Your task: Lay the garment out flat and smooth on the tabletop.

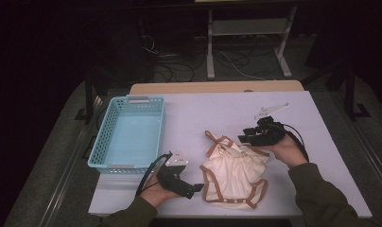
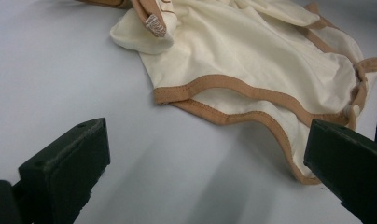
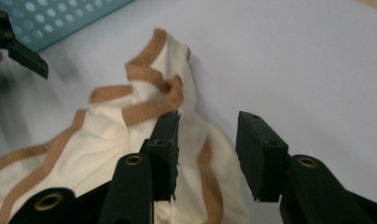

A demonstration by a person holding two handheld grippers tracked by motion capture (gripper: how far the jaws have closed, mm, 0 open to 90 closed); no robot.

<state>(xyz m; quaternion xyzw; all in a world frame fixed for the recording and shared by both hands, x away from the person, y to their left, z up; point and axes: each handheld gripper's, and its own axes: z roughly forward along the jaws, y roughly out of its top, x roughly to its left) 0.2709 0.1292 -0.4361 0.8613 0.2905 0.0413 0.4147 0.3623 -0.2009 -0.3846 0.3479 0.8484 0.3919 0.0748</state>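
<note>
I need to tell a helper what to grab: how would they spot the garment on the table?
On the white table, look right of the blue basket, between the two grippers. The garment lies crumpled there: cream cloth edged in tan trim, the one soft thing on the table.

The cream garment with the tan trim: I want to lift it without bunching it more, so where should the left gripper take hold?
On the garment, grip the flat double tan-trimmed hem nearest the left gripper. Come in low across the table from that side; the edge lies thin and flat, facing the open jaws.
</note>
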